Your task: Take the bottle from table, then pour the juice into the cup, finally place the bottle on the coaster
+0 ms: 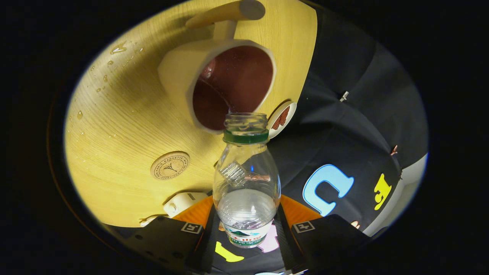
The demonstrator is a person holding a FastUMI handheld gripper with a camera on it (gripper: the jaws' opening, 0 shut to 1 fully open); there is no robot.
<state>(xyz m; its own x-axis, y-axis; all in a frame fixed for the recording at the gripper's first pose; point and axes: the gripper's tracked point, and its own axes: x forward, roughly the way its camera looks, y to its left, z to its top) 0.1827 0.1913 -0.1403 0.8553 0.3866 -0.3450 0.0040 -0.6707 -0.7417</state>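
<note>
In the gripper view, the gripper (246, 229) has both fingers clenched on the clear plastic bottle (246, 183), whose uncapped mouth sits at the cup's (225, 84) near rim. The round coaster (170, 165) lies apart on open wooden table (114, 126), near the table edge. Water droplets (118, 48) dot the far tabletop.

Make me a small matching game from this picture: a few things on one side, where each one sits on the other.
Things:
1. bottle
2. cup
3. round coaster
4. water drops

Places:
A. flat on the table, beside the claw
B. between the claw's fingers
C. just beyond the bottle's open mouth
D. scattered on the table beyond the coaster

Pairs: 1-B, 2-C, 3-A, 4-D
</note>
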